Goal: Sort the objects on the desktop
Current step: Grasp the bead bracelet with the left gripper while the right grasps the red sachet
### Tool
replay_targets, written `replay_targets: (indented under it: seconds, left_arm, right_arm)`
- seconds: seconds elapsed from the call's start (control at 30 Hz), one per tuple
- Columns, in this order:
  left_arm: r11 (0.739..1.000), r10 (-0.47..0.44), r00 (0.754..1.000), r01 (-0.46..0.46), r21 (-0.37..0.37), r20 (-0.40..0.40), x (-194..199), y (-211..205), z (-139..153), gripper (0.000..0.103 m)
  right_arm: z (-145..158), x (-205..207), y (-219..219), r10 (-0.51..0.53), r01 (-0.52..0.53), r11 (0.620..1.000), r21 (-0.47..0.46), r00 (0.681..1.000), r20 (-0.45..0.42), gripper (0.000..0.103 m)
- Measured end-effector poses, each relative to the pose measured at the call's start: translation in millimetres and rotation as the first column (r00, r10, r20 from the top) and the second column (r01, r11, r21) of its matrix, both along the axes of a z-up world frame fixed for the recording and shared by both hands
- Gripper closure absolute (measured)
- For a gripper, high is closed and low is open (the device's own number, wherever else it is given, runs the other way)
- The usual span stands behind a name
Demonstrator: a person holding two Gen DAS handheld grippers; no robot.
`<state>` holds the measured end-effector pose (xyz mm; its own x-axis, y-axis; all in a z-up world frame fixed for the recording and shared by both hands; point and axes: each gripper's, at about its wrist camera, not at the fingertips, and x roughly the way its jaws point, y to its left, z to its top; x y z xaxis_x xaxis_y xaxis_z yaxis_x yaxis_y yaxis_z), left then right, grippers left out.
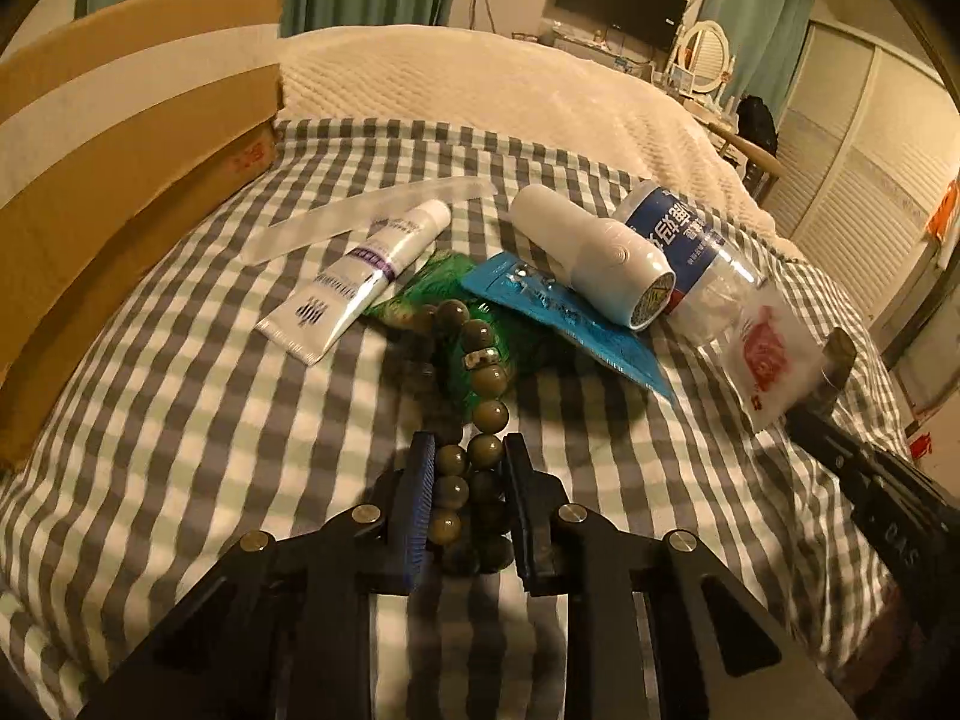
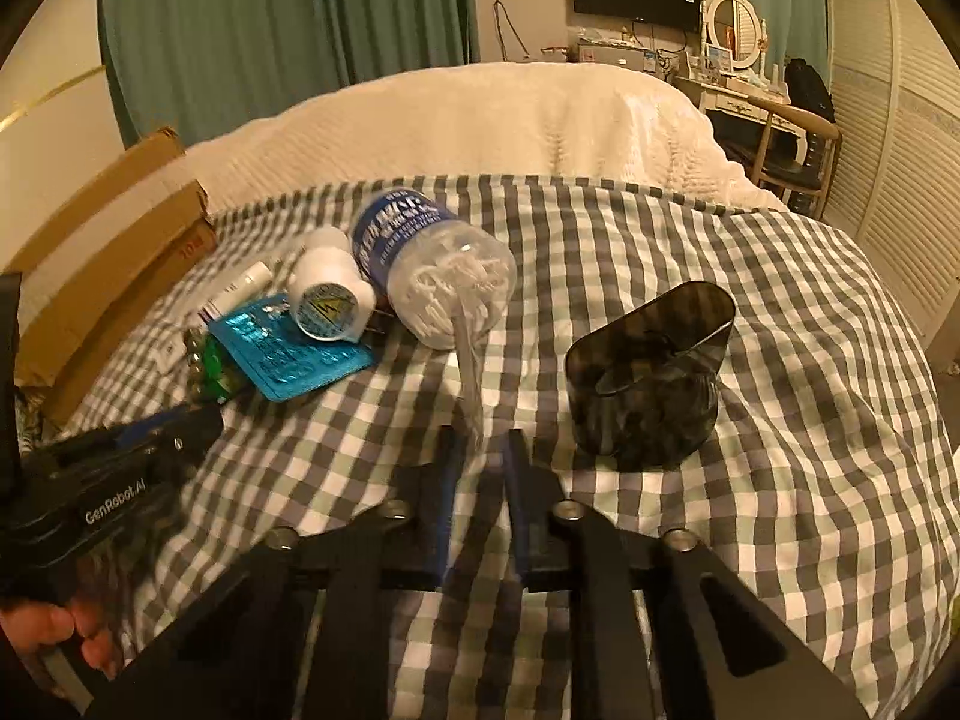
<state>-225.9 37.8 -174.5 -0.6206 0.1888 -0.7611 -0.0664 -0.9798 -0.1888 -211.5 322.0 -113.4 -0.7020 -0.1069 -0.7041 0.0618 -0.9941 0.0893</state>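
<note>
Left gripper (image 1: 465, 450) jaws narrow, clamped on bead bracelet (image 1: 474, 396) – strand trails ahead, lifted from pile. Right gripper (image 2: 477, 450) jaws pinch thin clear packet (image 2: 471, 360); dark bin (image 2: 651, 375) just right – likely drop target.

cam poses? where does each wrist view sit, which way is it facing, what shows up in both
Left wrist: sits behind the left hand-held gripper, low over the checked cloth, facing the clutter; its fingers grip the bead bracelet; the right hand-held gripper enters at right.
Right wrist: sits behind the right hand-held gripper, facing the bed's far end; a clear plastic bag hangs between its fingers; dark container ahead; a bare hand lower left.
Shared: water bottle, white cylinder, blue packet, cardboard box.
</note>
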Motion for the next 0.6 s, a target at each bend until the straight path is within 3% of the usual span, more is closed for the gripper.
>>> replay_targets:
  seconds: [0.3, 0.4, 0.43, 0.53, 0.6]
  left_arm:
    - [0.999, 0.017, 1.000, -0.017, 0.032, 0.000, 19.5, -14.0, 15.7, 0.082]
    - [0.999, 0.029, 1.000, -0.029, 0.041, -0.002, 19.5, -16.6, 15.6, 0.082]
    - [0.998, 0.030, 1.000, -0.030, 0.048, 0.000, 18.5, -17.3, 14.7, 0.082]
    - [0.999, 0.030, 1.000, -0.030, 0.039, 0.000, 16.5, -15.3, 12.7, 0.082]
    - [0.999, 0.031, 1.000, -0.031, 0.039, 0.003, 14.4, -14.4, 10.6, 0.082]
  right_arm:
    - [3.7, 4.0, 3.6, 0.018, -0.018, 0.999, -0.028, 1.000, -0.011, 0.100]
    - [10.1, 8.7, 2.3, 0.011, -0.012, 1.000, -0.016, 0.999, -0.052, 0.100]
    - [11.1, 9.1, 2.6, 0.013, -0.014, 1.000, -0.022, 0.998, -0.059, 0.097]
    - [10.4, 7.9, 1.8, 0.014, -0.017, 0.999, -0.036, 0.997, -0.081, 0.069]
    - [5.4, 2.7, 0.3, 0.015, -0.017, 0.999, -0.030, 0.997, -0.078, 0.066]
